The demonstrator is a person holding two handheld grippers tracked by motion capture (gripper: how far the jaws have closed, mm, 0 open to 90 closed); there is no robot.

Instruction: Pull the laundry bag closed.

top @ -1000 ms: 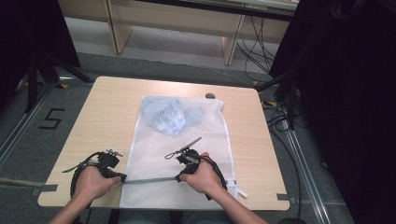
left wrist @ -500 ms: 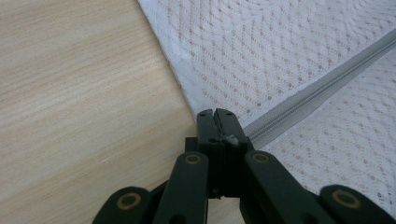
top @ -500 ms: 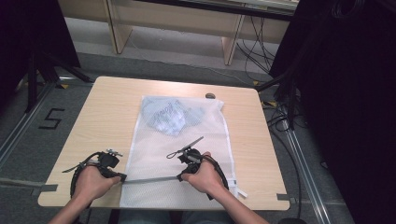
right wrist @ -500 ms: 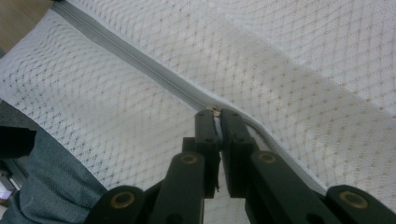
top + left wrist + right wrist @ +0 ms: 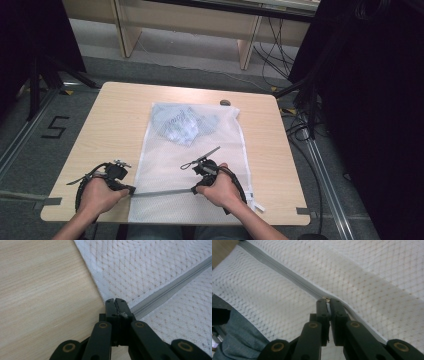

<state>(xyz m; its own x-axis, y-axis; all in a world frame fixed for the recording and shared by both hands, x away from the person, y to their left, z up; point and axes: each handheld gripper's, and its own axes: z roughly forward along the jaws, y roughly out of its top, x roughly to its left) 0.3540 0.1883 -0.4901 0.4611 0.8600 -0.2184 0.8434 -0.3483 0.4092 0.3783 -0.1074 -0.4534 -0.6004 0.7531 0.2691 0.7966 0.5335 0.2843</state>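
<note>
A white mesh laundry bag (image 5: 192,165) lay flat down the middle of the tabletop (image 5: 115,120), with a blue-grey garment (image 5: 182,122) already inside at its far, 12 o'clock end. Its near end hung slightly over the tabletop's 6 o'clock edge. The grey zipper (image 5: 162,192) ran across the bag near that edge.

The left claw (image 5: 116,301) was clamped shut on the zipper's end at the bag's 9 o'clock side edge, pinning it. The right claw (image 5: 328,300) was closed on what looked like the small metal zipper pull (image 5: 326,299), roughly two thirds of the way across toward 3 o'clock. In the right gripper view the zipper behind the pull looked joined, while beyond it the two sides seemed to part, though this was hard to tell for certain.

By that reading, the loading was done and the zip was well under way; the remaining stretch toward the 3 o'clock edge, where a white tab (image 5: 257,205) lay, was still to close.

Room to work was fair: bare tabletop lay at 3 o'clock of the bag, so the right claw could travel on. The near edge was close under both hands, and a small dark object (image 5: 225,103) at the far edge was well apart.
</note>
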